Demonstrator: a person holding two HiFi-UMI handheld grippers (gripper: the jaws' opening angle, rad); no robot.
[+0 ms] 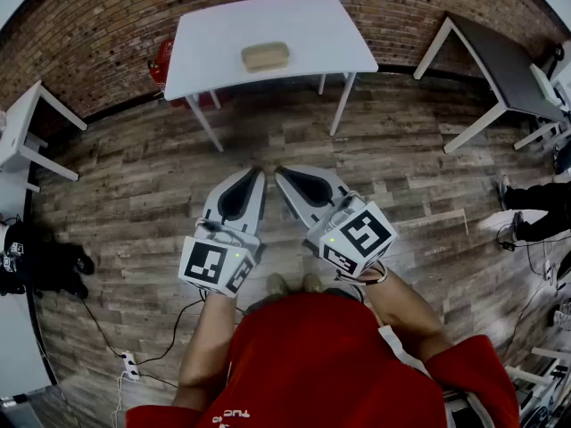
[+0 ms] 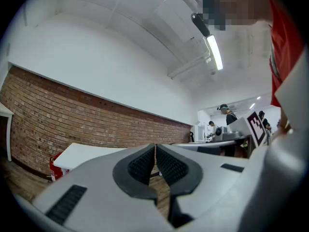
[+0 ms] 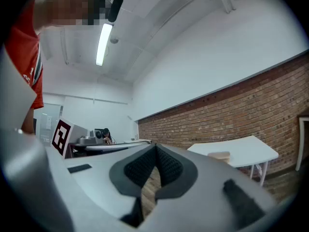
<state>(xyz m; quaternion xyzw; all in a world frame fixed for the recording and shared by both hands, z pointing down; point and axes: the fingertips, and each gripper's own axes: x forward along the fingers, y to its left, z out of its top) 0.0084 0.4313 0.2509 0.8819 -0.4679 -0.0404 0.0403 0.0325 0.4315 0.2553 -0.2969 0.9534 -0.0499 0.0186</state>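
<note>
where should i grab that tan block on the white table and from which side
Probably at its middle, coming down from above. The tan block lies flat and alone on the white table, and it is longer left to right in the head view. Jaws closing across its shorter width, near edge to far edge, should fit best.

A white table (image 1: 268, 25) stands at the upper middle of the head view, on a wood-plank floor (image 1: 161, 176). A tan oblong block (image 1: 266, 56) lies flat on its top, about mid-width. A dark-topped table (image 1: 500, 61) stands at the upper right. At the lower left, a white power strip (image 1: 131, 365) with cables lies on the floor.
</note>
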